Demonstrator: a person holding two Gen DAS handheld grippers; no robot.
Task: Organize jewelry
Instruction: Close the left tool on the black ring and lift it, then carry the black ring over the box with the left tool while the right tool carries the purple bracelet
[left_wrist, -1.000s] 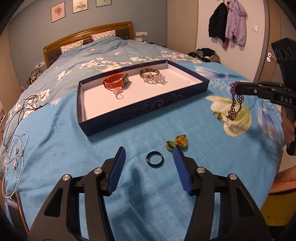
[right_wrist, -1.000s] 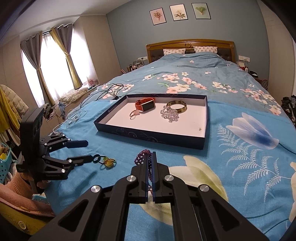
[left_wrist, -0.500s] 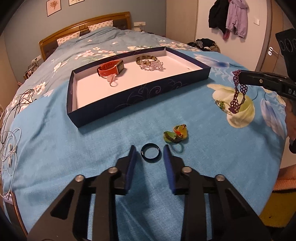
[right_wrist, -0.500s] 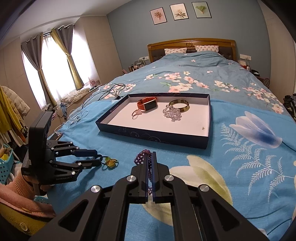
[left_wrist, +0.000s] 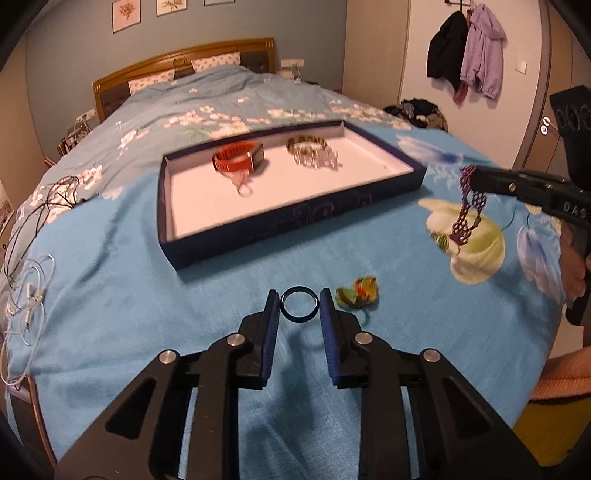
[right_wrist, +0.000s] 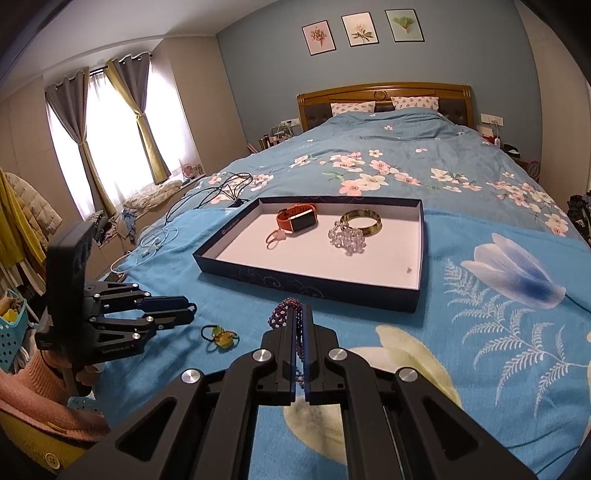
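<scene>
My left gripper (left_wrist: 299, 304) is shut on a black ring (left_wrist: 299, 319), its blue pads pressing both sides; the ring's shadow falls on the bedspread underneath. Just to its right lies a green and orange beaded ornament (left_wrist: 358, 293). My right gripper (right_wrist: 303, 308) is shut on a purple beaded bracelet (right_wrist: 284, 312), which dangles above the bed in the left wrist view (left_wrist: 466, 221). Beyond both stands a dark blue tray (left_wrist: 295, 236) with a white floor, holding an orange watch (left_wrist: 238, 160), a gold bangle (left_wrist: 306, 142), a crystal bracelet (left_wrist: 317, 159) and a pink ring (left_wrist: 243, 184).
Black and white cables (left_wrist: 26, 288) trail over the bed's left side. The bed's near edge runs just below both grippers. A person's hand and pink sleeve (right_wrist: 37, 391) hold the left gripper (right_wrist: 192, 310). A blue basket (right_wrist: 11, 332) stands on the floor at left.
The left gripper's jaws have come together onto the black ring, which lay loose between them before, and the ring now sits off the bedspread. The right gripper and bracelet have kept still.
</scene>
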